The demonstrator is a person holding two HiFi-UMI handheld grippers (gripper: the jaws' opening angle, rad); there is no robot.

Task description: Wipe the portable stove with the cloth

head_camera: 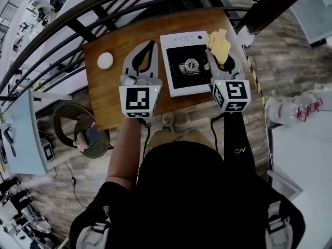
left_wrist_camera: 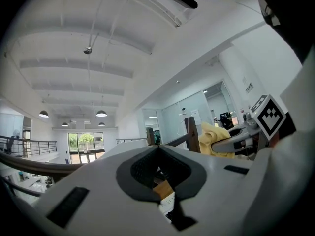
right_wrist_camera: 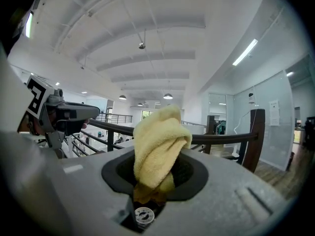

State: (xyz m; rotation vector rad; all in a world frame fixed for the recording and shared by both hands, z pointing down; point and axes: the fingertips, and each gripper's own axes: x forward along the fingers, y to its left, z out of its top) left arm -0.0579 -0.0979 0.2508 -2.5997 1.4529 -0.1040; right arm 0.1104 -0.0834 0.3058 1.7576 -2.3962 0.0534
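The portable stove (head_camera: 176,82), white with a black top and a round burner (head_camera: 191,65), sits on the wooden table (head_camera: 111,95) at its right half. My right gripper (head_camera: 222,50) hovers over the stove's right edge, shut on a bunched yellow cloth (head_camera: 219,43). In the right gripper view the cloth (right_wrist_camera: 160,136) sticks up out of the jaws, with the burner (right_wrist_camera: 143,214) showing below. My left gripper (head_camera: 152,43) hangs over the table just left of the stove, its jaws closed on nothing. The left gripper view shows the gripper (left_wrist_camera: 158,149) tilted up toward the ceiling.
A small white round object (head_camera: 105,60) lies on the table's left part. A dark curved railing (head_camera: 78,27) runs behind the table. A round stool (head_camera: 83,131) stands on the floor at the left, next to a pale blue table (head_camera: 26,134).
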